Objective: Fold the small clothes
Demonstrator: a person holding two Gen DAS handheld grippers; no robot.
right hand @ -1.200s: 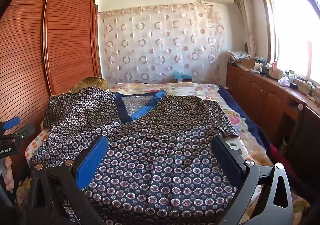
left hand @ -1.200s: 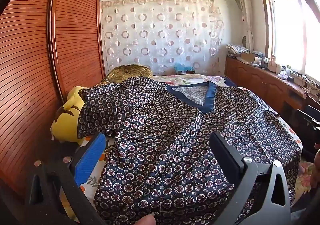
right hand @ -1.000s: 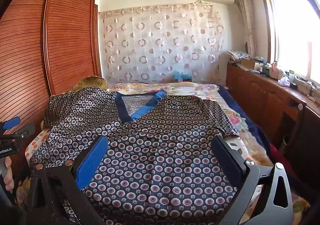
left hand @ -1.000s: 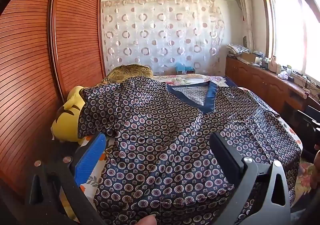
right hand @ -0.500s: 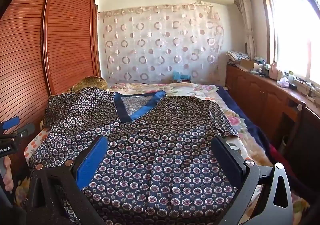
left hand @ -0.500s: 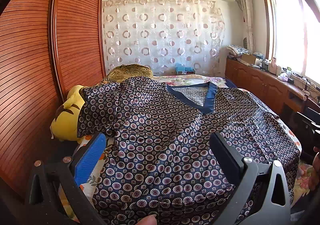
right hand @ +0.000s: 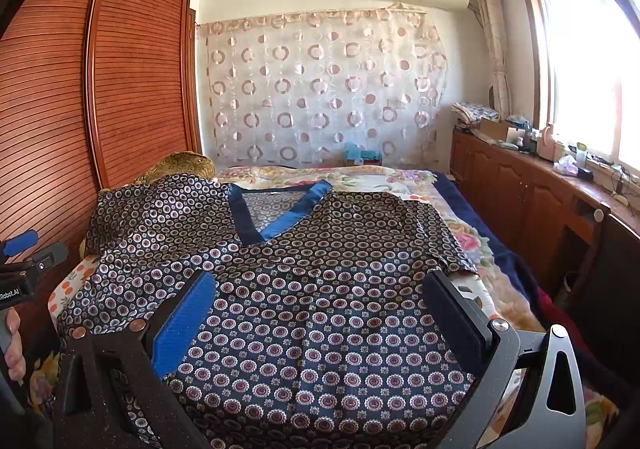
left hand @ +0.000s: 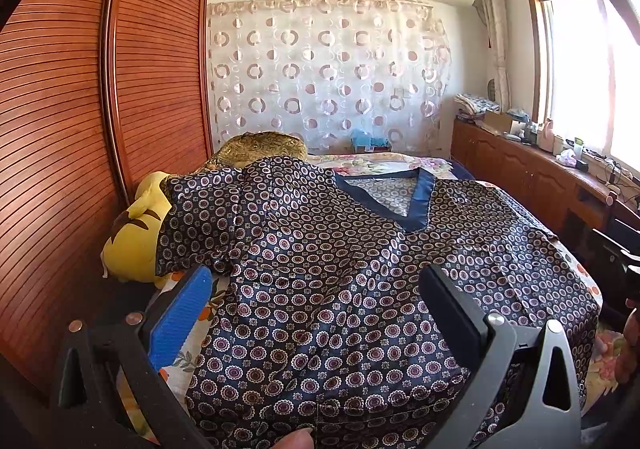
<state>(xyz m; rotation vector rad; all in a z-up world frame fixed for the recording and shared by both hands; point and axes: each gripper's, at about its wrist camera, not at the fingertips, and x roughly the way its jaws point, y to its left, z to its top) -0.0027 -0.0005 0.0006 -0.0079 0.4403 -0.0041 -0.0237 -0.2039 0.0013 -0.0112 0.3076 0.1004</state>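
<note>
Glossy satin-like cloth shirt (left hand: 340,289); reddish slatted wood wardrobe (left hand: 80,129) at left; sheer patterned curtain (right hand: 320,89) far; ribbed blue pad (right hand: 184,321), matt black plastic frame.

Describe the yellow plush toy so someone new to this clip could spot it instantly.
Start at the slatted wooden wardrobe along the bed's left side. At its foot, wedged against the doors, the yellow plush toy lies half under the patterned shirt's sleeve. Its plain bright yellow with dark brown marks sets it apart from the mottled olive cushion behind.

bed (right hand: 460,225) — floral cover | on it — patterned shirt (right hand: 320,289) spread flat, yellow plush (left hand: 132,245)
</note>
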